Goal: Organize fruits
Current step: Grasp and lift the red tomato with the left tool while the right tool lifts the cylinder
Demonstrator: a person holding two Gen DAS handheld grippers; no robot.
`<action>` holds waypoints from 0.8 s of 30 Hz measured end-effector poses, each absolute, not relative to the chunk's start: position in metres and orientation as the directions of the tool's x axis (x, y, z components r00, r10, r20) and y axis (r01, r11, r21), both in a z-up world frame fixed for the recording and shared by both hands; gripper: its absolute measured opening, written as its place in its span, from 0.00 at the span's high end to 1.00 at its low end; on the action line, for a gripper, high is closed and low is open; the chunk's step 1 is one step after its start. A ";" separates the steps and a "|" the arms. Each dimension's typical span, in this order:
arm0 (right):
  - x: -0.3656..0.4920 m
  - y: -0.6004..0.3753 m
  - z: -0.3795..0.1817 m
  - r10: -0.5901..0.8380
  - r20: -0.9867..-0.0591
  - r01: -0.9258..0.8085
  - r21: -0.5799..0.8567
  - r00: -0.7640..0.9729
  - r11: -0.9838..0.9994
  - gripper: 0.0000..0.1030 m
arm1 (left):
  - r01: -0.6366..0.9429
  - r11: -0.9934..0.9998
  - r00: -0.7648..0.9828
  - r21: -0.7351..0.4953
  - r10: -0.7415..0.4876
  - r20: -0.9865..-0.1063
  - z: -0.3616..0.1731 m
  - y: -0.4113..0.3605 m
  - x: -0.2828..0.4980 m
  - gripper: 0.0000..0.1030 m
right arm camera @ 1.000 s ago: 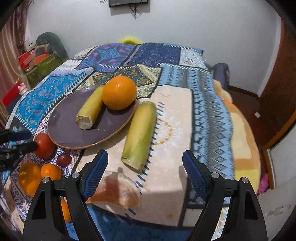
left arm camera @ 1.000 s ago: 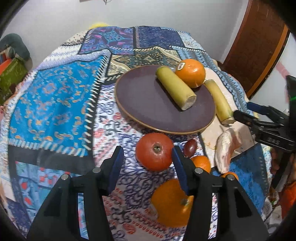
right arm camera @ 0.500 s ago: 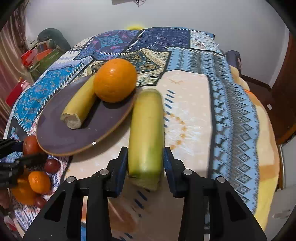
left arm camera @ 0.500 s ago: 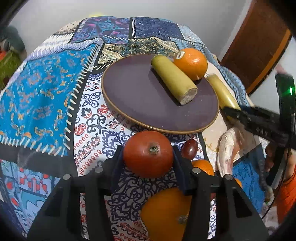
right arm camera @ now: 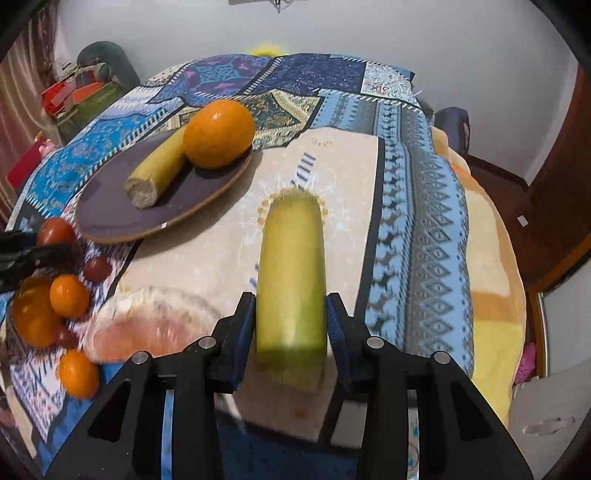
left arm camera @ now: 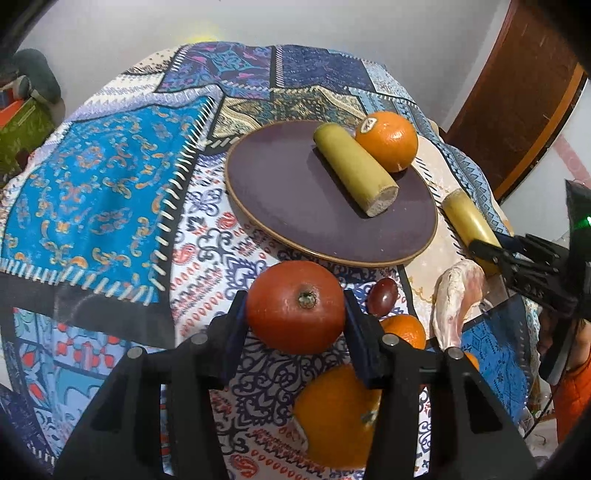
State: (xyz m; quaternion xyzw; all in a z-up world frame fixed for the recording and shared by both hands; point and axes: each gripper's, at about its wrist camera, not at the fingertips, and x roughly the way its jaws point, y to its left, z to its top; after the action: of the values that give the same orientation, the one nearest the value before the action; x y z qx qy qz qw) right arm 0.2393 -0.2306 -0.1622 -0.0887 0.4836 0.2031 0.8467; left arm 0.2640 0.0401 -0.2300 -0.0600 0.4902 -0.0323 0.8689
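Left claw (left arm camera: pixel 295 325): pads pressed on both sides of a red tomato (left arm camera: pixel 295 306), stem scar facing the camera; the tomato sits over the patterned cloth (left arm camera: pixel 110 206) just short of the plate.

Right claw (right arm camera: pixel 291 328): pinching a yellow-green banana piece (right arm camera: pixel 291 273) near its cut end; the piece points away from the camera over the cream patch of the cloth, to the right of the plate. This view is blurred close in.

Loose fruit, near edge of the bed, left wrist view: large orange (left arm camera: pixel 340 410) directly under the left claw; small orange (left arm camera: pixel 404 330) to the right of the claw's right finger; dark red grape (left arm camera: pixel 382 301) beside the tomato; pale pink peeled wedge (left arm camera: pixel 458 299), kind cannot be told, further right.

Dark purple round plate (left arm camera: pixel 295 195), tan rim, beyond the tomato: holds a second banana piece (left arm camera: pixel 354 173), cut end towards the camera, and an orange with a sticker (left arm camera: pixel 388 142) touching it on the right.

Far: white wall (left arm camera: pixel 295 22); brown wooden door (left arm camera: pixel 517 92) at right.
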 end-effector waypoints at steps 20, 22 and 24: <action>0.255 -0.214 -0.124 0.334 -0.790 -0.422 0.107 0.514 0.900 0.66 | -0.010 0.995 0.609 -0.102 -0.074 -0.790 -0.182 0.050 0.259 0.53; 0.254 -0.215 -0.117 0.340 -0.779 -0.422 0.108 0.526 0.900 0.67 | -0.008 0.995 0.620 -0.103 -0.076 -0.781 -0.175 0.050 0.257 0.53; 0.251 -0.216 -0.108 0.344 -0.767 -0.421 0.106 0.542 0.901 0.67 | -0.005 0.995 0.633 -0.103 -0.077 -0.770 -0.167 0.049 0.255 0.53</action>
State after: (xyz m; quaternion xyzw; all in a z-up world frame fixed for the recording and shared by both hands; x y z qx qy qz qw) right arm 0.2513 -0.2155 -0.1081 -0.0453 0.4261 0.2181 0.8768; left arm 0.2551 0.0495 -0.1666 -0.0479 0.4277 -0.0198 0.9024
